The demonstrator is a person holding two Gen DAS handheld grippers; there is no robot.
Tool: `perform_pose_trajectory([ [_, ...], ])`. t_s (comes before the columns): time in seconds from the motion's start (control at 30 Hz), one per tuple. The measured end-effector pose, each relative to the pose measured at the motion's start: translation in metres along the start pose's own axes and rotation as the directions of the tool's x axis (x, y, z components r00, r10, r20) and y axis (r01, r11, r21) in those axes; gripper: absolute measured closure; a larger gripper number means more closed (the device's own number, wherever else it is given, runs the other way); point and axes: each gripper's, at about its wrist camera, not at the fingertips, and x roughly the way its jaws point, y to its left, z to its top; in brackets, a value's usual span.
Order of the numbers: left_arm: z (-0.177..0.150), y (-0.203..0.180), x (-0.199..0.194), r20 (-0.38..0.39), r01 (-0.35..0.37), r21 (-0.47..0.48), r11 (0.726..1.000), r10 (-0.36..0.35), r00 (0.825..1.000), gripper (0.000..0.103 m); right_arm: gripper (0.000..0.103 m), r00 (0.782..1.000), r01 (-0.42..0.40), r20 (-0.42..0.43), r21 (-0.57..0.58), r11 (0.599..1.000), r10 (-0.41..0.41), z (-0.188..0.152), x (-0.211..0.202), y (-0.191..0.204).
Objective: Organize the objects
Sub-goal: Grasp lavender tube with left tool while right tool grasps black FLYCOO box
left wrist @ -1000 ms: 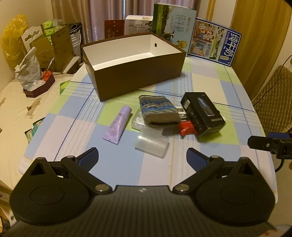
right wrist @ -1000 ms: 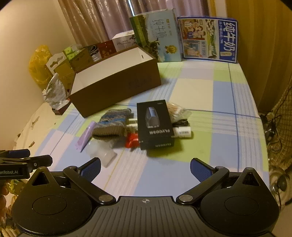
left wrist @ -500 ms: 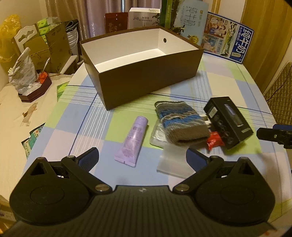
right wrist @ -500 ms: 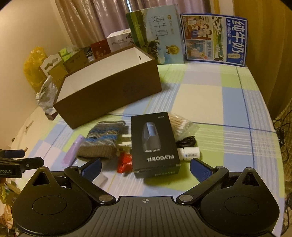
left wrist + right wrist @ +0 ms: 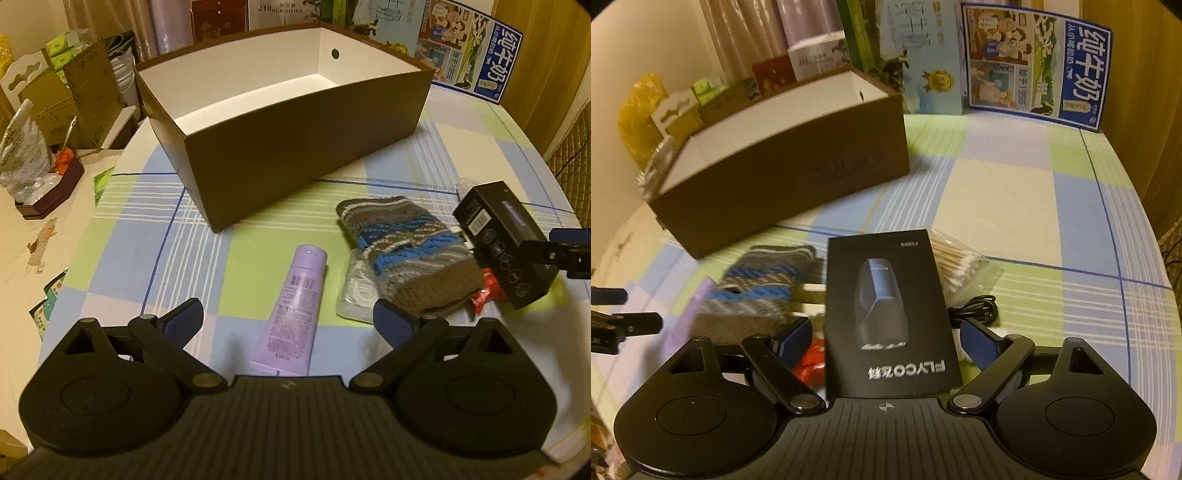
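Observation:
A brown box (image 5: 295,147) with a white, empty inside stands at the back of the checked table. In front of it lie a purple tube (image 5: 291,314), a striped knitted pouch (image 5: 410,251) and a black FLYCO shaver box (image 5: 890,317). My left gripper (image 5: 288,319) is open, its fingers on either side of the tube's lower half. My right gripper (image 5: 886,338) is open too, its fingers flanking the near end of the shaver box (image 5: 506,251). A red wrapper (image 5: 810,363) shows by the right gripper's left finger.
A bag of cotton swabs (image 5: 960,266) and a black cable (image 5: 979,312) lie right of the shaver box. A clear plastic packet (image 5: 354,295) sits under the pouch. Milk cartons (image 5: 1038,62) stand at the table's back edge. Clutter fills the side table (image 5: 40,173) at left.
Both grippers have moved forward and down: the left one from well short of the items to astride the purple tube, the right one up to the shaver box. Both stayed open.

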Motion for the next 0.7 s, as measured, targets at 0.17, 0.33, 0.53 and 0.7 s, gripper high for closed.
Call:
perform_pose_trajectory([
  [0.17, 0.004, 0.005, 0.019, -0.027, 0.012, 0.031, 0.999, -0.011, 1.0, 0.008, 0.018, 0.999, 0.035, -0.017, -0.03, 0.999, -0.035, 0.004, 0.019, 0.005],
  [0.33, 0.005, 0.008, 0.034, -0.052, 0.022, 0.065, 0.998, -0.018, 0.998, 0.009, 0.018, 0.997, 0.068, -0.024, -0.046, 0.997, -0.069, 0.005, 0.031, 0.008],
  [0.53, 0.006, 0.009, 0.054, -0.1, 0.06, 0.11, 0.992, -0.049, 0.994, 0.015, 0.026, 0.995, 0.102, -0.004, -0.077, 0.992, -0.103, 0.005, 0.034, 0.016],
  [0.7, 0.007, 0.008, 0.066, -0.133, 0.083, 0.142, 0.986, -0.064, 0.989, 0.029, 0.027, 0.993, 0.122, 0.005, -0.03, 0.992, -0.122, 0.003, 0.023, 0.015],
])
